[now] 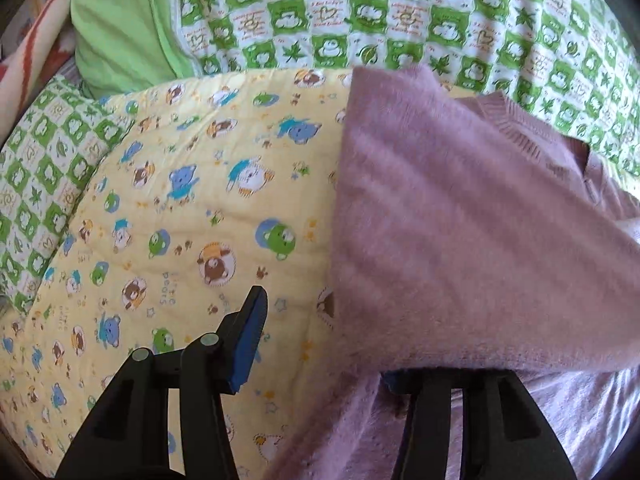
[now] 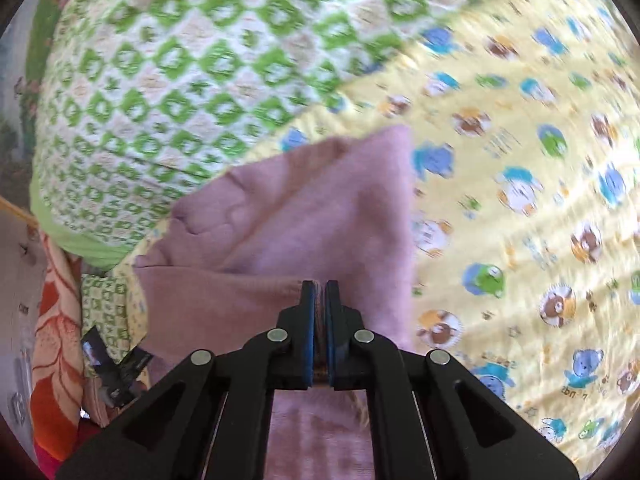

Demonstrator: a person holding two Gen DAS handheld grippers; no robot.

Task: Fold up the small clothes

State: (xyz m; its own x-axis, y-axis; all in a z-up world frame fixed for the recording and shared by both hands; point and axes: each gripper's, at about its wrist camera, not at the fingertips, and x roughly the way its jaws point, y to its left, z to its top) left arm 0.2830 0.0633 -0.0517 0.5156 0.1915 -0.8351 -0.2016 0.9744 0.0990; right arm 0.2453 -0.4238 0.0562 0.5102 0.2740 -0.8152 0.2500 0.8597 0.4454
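Right gripper point(image 2: 320, 292) jaws pinch the pink sweater point(image 1: 460, 220); left gripper point(image 1: 328, 320) jaws gape, empty; the fold should land square on the yellow quilt point(image 1: 180, 240).

Sweater point(image 1: 460, 220): plain mauve-pink, fuzzy knit, ribbed trim of the same colour. Quilt point(image 1: 180, 200): pale yellow, printed with blue, green and brown cartoon bears. Blanket point(image 1: 400, 12): green-and-white check with leaf and animal motifs. Pillow point(image 1: 116, 28): plain lime green. Claw pads point(image 1: 250, 344): blue on black arms. Throw point(image 2: 56, 328): orange and cream.
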